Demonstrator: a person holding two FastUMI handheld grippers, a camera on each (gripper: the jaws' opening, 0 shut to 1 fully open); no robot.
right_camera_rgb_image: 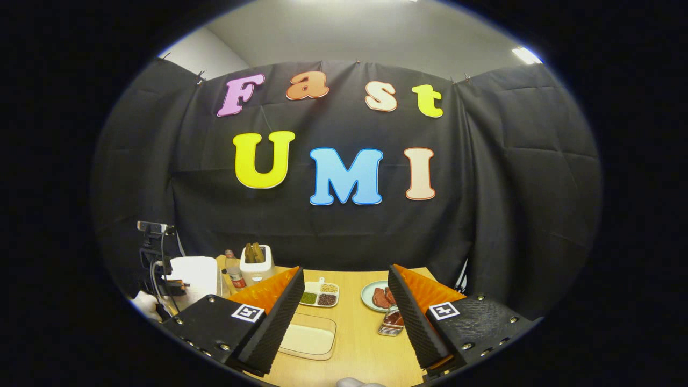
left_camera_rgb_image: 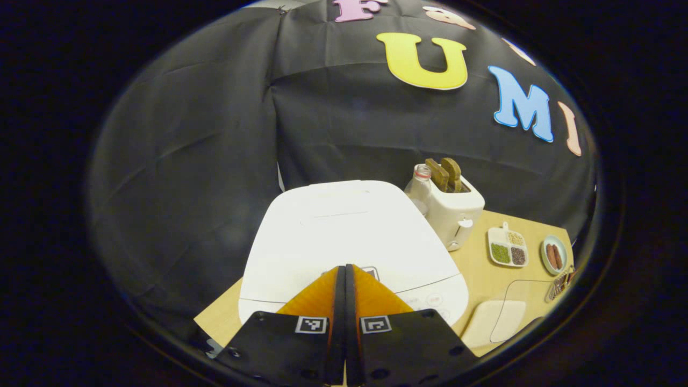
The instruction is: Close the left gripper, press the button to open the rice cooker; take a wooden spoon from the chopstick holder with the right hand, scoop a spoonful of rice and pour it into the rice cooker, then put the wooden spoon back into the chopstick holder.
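Observation:
The white rice cooker stands on the wooden table with its lid down. My left gripper is shut with nothing between its fingers, its tips touching or just over the button at the lid's front edge. In the right gripper view the cooker sits at the far left, with a hand beside it. My right gripper hangs open and empty above the table, over a clear tray of rice. A small metal holder stands by its right finger; I cannot make out a spoon in it.
Behind the cooker are a white toaster with two bread slices and a bottle. A divided dish of grains and a plate of sausages lie to the right. The rice tray is near the table's front.

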